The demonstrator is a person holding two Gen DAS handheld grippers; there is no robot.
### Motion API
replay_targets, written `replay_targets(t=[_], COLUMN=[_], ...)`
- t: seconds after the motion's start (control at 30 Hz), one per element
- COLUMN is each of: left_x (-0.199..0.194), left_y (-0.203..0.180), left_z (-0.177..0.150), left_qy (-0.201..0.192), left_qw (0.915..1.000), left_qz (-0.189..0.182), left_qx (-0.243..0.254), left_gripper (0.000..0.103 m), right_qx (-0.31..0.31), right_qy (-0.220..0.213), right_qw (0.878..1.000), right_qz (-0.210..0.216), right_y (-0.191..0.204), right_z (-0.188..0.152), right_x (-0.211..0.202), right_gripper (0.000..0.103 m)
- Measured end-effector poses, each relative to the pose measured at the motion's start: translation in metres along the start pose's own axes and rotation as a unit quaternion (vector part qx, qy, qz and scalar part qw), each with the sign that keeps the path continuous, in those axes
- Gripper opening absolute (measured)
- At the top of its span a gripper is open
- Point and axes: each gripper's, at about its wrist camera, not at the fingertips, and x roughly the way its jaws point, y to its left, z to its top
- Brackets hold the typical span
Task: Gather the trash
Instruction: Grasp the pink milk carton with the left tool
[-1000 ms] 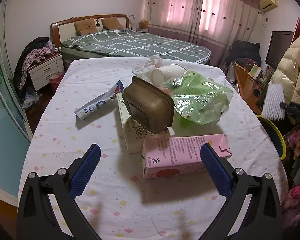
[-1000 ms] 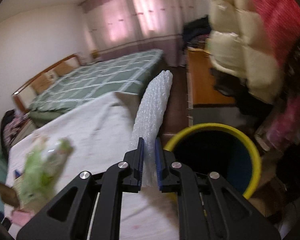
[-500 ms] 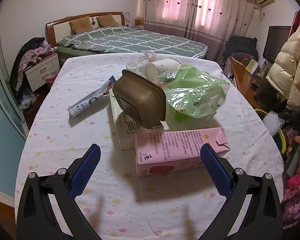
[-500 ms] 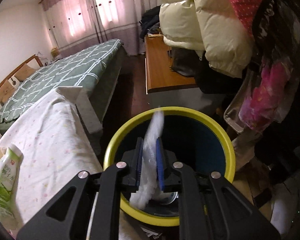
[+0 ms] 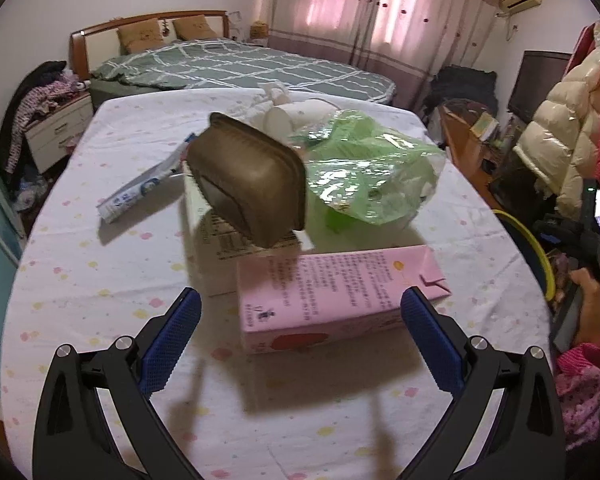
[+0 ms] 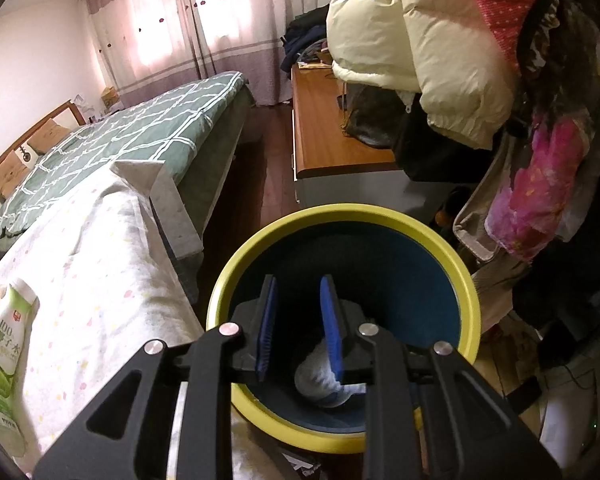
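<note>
Left wrist view: set low over the near edge of the table (image 5: 80, 280), facing along it toward the bed (image 5: 240, 68) and curtains (image 5: 380, 12), close to the pink carton (image 5: 332, 292). Right wrist view: held off the table's side, tilted down into the yellow-rimmed bin (image 6: 472, 280) from close above. Shared by both: bed, curtains, tablecloth, green bag (image 6: 4, 344), bin rim.

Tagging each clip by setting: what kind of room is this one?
A lived-in bedroom, most likely in a home: a made bed with a wooden headboard, pink curtains over the window, and a nightstand piled with clothes beside a cloth-covered table.
</note>
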Motion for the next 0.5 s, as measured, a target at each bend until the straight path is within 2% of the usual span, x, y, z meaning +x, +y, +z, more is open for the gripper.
replay_targets(t=[0.13,0.37,0.5], left_x=[0.001,0.001,-0.003], left_y=[-0.01,-0.04,-0.066], left_z=[-0.002,-0.012,-0.021], left_qy=[0.007,0.03,0.044], left_qw=[0.9992,0.9963,0.9912], left_qz=[-0.036,-0.071,-0.098], left_qx=[0.013,0.038,0.077], left_gripper=[0.098,0.098,0.098], right_qx=[0.002,0.003,0.005], right_qy=[-0.001,-0.002,0.0], right_qw=[1.0,1.0,1.0], right_qz=[0.003,0.012,0.022], right_y=[0.0,-0.001,-0.001], right_z=[0.0,0.0,-0.001], right_x=[-0.001,-0.003,-0.003], right_gripper=[0.023,0.026,0.026])
